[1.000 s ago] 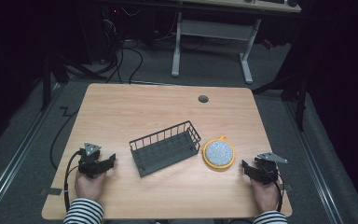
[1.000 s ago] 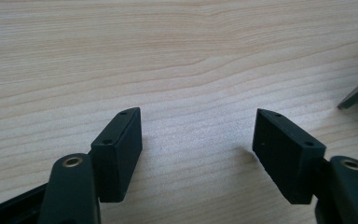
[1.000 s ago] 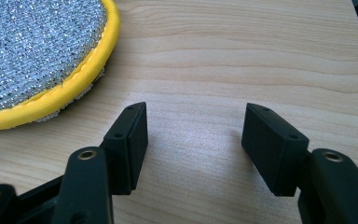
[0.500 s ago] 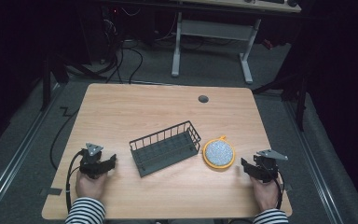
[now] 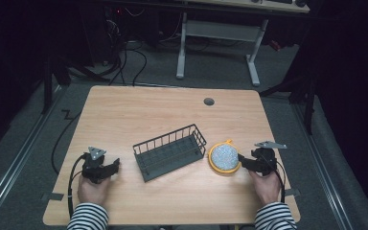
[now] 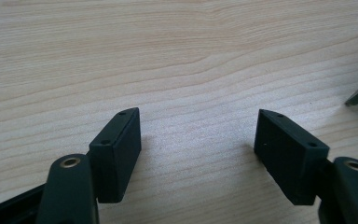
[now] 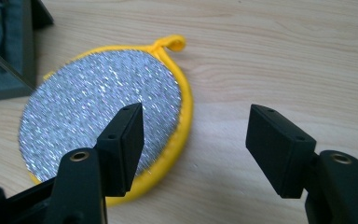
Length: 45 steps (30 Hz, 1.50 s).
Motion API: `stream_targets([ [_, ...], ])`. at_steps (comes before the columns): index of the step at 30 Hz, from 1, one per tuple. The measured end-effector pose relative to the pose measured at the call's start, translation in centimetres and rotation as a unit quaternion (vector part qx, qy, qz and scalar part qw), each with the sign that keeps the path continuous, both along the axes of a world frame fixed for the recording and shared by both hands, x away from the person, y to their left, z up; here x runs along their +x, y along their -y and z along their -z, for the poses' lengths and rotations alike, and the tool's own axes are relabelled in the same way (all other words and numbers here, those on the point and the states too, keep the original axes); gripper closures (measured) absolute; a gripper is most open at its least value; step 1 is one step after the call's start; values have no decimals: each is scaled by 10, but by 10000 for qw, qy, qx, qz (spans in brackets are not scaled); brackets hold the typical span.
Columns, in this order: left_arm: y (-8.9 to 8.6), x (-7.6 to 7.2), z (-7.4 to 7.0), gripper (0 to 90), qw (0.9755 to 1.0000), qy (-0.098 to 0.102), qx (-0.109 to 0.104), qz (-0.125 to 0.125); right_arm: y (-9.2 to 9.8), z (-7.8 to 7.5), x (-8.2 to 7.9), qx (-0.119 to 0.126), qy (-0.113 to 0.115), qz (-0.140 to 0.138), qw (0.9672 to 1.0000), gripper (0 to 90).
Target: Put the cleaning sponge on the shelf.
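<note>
**Right gripper at the scrubber, both grippers released**

The right gripper (image 5: 243,161) hangs just beside the scrubber (image 5: 224,157), jaws spread wide with nothing between them; they have just been opening further. In the right gripper view (image 7: 195,140) one jaw overlaps the scrubber's (image 7: 105,116) glittery silver face while the other stands over bare wood, and no pad presses on it. The scrubber is a round pad with a yellow rim and a small yellow loop, lying flat on the desk (image 5: 139,105) near the front right, its loop turned away from the person.

The left gripper (image 5: 114,165) sits at the front left of the desk, also released: in the left gripper view (image 6: 196,140) its jaws stand wide apart over plain wood grain, gripping nothing.

Between the two grippers lies a dark wire basket (image 5: 170,152), set at a slant, its right end just beside the scrubber; whether they touch I cannot tell. It stands apart from the left gripper. A hand in a striped sleeve holds each gripper from the near edge. A small round hole (image 5: 209,101) sits near the desk's far edge.
</note>
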<state>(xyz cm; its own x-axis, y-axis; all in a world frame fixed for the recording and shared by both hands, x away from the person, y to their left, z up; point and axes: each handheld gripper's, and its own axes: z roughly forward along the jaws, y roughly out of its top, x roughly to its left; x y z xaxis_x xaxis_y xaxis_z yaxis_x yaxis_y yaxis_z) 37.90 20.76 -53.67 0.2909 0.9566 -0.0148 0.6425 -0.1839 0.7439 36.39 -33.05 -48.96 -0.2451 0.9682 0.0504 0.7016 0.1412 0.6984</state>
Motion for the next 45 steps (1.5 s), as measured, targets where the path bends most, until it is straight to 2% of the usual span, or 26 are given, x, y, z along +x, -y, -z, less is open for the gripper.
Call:
stream_targets([
  [5, 0, 0, 0, 329, 10000, 8, -7, -25, -11, -3, 13, 140, -113, -100, 9998, 366],
  [11, -1, 0, 0, 331, 10000, -3, -25, -20, -18, 0, 21, 146, -289, -113, 9994, 375],
  [16, -1, 0, 0, 336, 10000, 1, -35, -29, -20, 2, 26, 207, -404, -31, 9990, 399],
  [20, -1, 0, 0, 339, 10000, 5, -19, -40, -21, 4, 28, 177, -406, -3, 9990, 411],
  [30, 0, 0, 0, 342, 10000, 5, -12, -41, -16, 14, 36, 481, -786, -37, 9957, 419],
  [33, -1, 1, 0, 342, 10000, 12, -39, -51, -14, 15, 39, 678, -987, -102, 9927, 477],
  [37, -1, 0, 0, 341, 10000, 6, -53, -47, -13, 14, 43, 699, -1169, -151, 9906, 517],
  [39, -1, 1, 0, 340, 10000, 7, -60, -46, -13, 14, 44, 704, -1188, -186, 9902, 535],
  [41, -1, 1, 0, 341, 10000, 9, -74, -48, -12, 14, 45, 789, -1263, -187, 9887, 567],
  [45, -1, 1, 0, 340, 10000, 8, -77, -47, -14, 11, 46, 658, -1325, -256, 9887, 636],
])
